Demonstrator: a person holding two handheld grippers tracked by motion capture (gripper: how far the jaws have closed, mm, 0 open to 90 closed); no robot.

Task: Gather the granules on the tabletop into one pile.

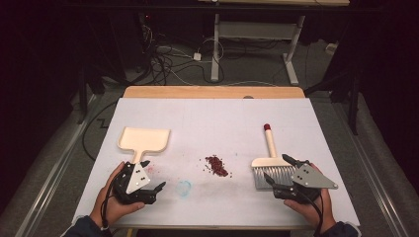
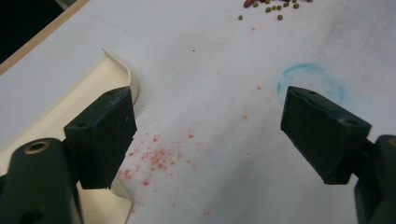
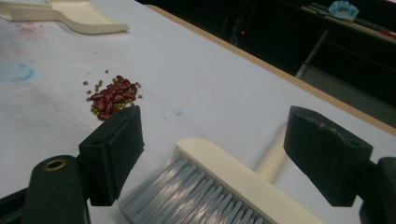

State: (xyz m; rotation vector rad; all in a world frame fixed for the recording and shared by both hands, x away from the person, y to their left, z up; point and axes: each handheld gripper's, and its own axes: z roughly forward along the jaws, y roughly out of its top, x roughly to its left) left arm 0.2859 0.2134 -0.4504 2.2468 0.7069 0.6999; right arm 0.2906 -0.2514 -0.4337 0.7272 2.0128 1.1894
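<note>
At the left of the white-covered table (image 1: 207, 118), the left gripper (image 1: 154, 176) rests with its jaws spread wide and empty, one jaw just beside the handle end of the cream dustpan (image 1: 144, 139). A small pile of red and green beans (image 1: 216, 165) lies mid-table. At the right, the right gripper (image 1: 279, 172) has its jaws wide open around the grey-bristled brush (image 1: 270, 165) without pressing on it.
</note>
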